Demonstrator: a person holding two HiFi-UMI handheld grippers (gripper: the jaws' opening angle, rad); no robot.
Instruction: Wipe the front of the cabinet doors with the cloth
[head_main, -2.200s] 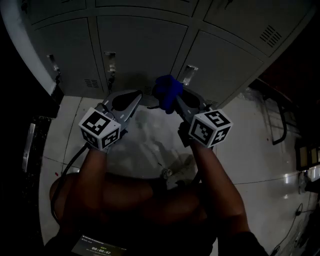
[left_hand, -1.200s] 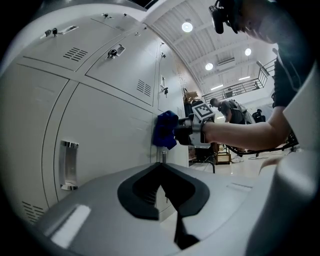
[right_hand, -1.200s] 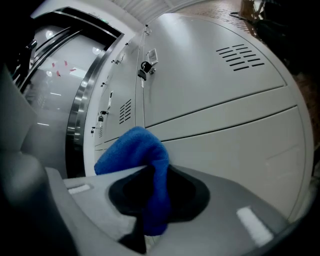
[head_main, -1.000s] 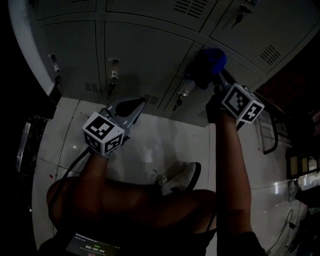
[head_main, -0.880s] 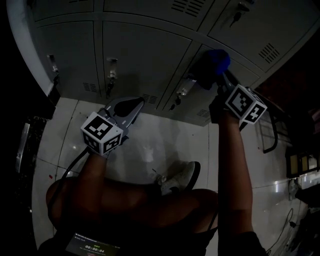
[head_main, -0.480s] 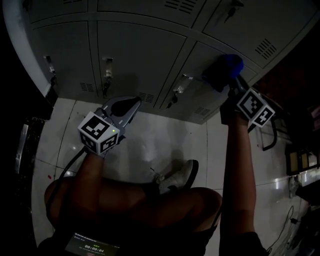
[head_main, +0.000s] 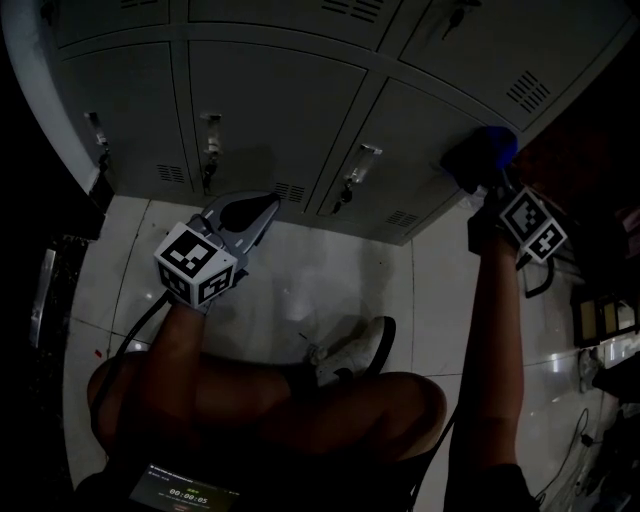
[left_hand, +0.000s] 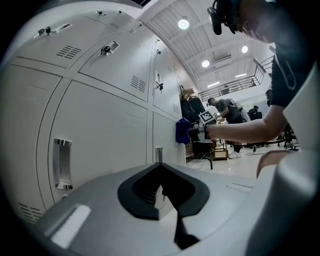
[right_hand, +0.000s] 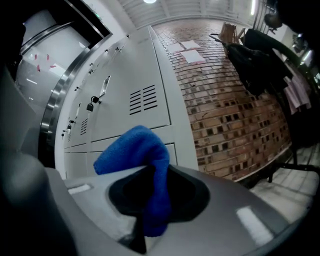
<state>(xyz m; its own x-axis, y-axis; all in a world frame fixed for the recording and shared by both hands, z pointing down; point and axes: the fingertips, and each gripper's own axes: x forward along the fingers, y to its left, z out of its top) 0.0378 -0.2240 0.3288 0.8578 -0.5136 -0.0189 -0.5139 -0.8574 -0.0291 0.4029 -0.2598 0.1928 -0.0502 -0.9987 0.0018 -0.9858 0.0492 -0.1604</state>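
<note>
Head view: the left gripper (head_main: 258, 207) hangs low over the pale tiled floor (head_main: 340, 285), close to the bottom row of grey cabinet doors (head_main: 265, 105) but apart from them. The right gripper (head_main: 492, 178) is stretched far to the right, and its blue cloth (head_main: 488, 150) sits against the right edge of the last lower door. 1 shoe (head_main: 352, 350) shows on the floor below.

Left gripper view: the left gripper (left_hand: 161, 172) has its jaws pressed together with nothing between them. A metal handle (left_hand: 62, 163) is on the nearest door (left_hand: 107, 127). Farther along the row, the cloth (left_hand: 182, 131) looks to be touching the cabinet front.

Right gripper view: the right gripper (right_hand: 150, 175) has its jaws pinching the cloth (right_hand: 135, 147), which bunches up above them in front of a door with vent slits (right_hand: 142, 100). A brick wall (right_hand: 235, 100) stands just beside the cabinet.
</note>
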